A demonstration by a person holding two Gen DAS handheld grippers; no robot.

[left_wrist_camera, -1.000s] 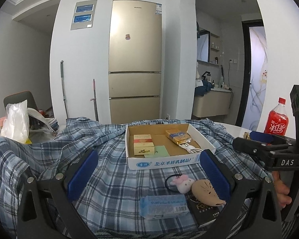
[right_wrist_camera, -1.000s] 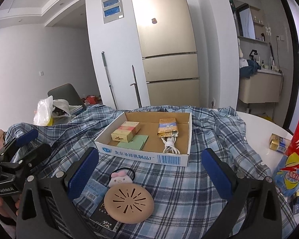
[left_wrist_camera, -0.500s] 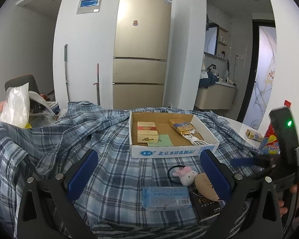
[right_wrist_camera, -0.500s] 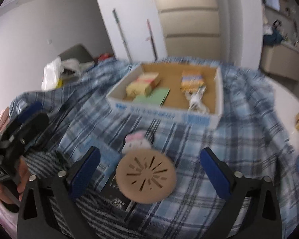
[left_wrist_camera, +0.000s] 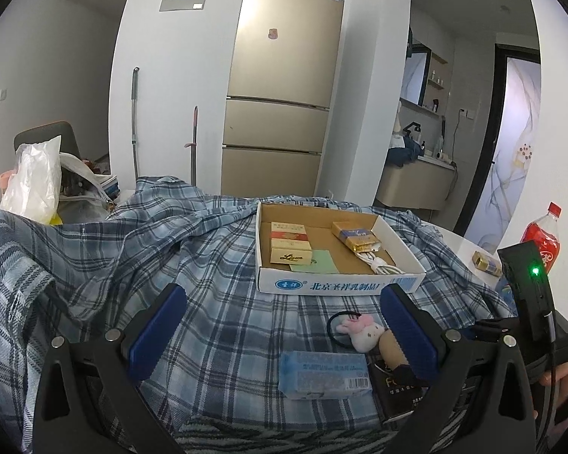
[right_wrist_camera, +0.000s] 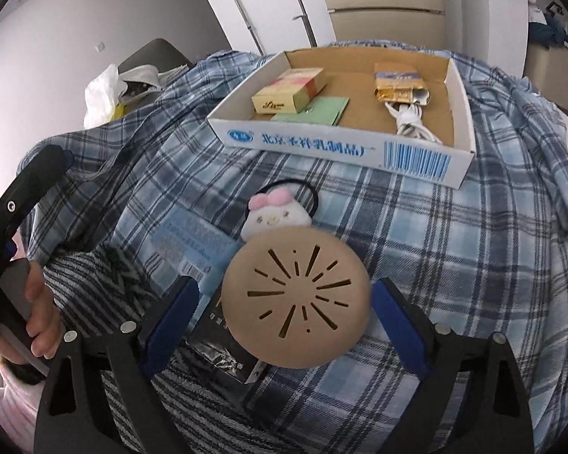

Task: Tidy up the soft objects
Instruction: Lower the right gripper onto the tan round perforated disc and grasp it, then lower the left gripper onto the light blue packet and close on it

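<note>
Two handheld grippers hover over a table draped in a blue plaid shirt [right_wrist_camera: 454, 249]. The right gripper [right_wrist_camera: 284, 317] is wide open and holds nothing; its blue pads sit either side of a tan round silicone disc [right_wrist_camera: 297, 297] with slits cut in a sunburst pattern. The left gripper [left_wrist_camera: 280, 333] is also wide open and empty, held back from the items.

The disc lies partly on a dark packet [right_wrist_camera: 223, 355] and touches a small plush hair tie [right_wrist_camera: 274, 215], a white animal face with a pink bow on a black elastic loop. Just beside these lies a pale blue tissue pack [right_wrist_camera: 193, 242]. Behind them stands a shallow cardboard box [right_wrist_camera: 333, 149] holding two yellow cartons, a green card, a gold pack and a coiled white cable.

Likely risks from here: the disc looks thin and floppy, so closing on its edges could buckle it or let it slip out. Because it overlaps the packet and rests against the plush, a low grasp might pinch the packet too, or drag the hair tie along. The loose shirt fabric could bunch between the pads. The box already looks crowded, so a dropped item may land on the cable.
</note>
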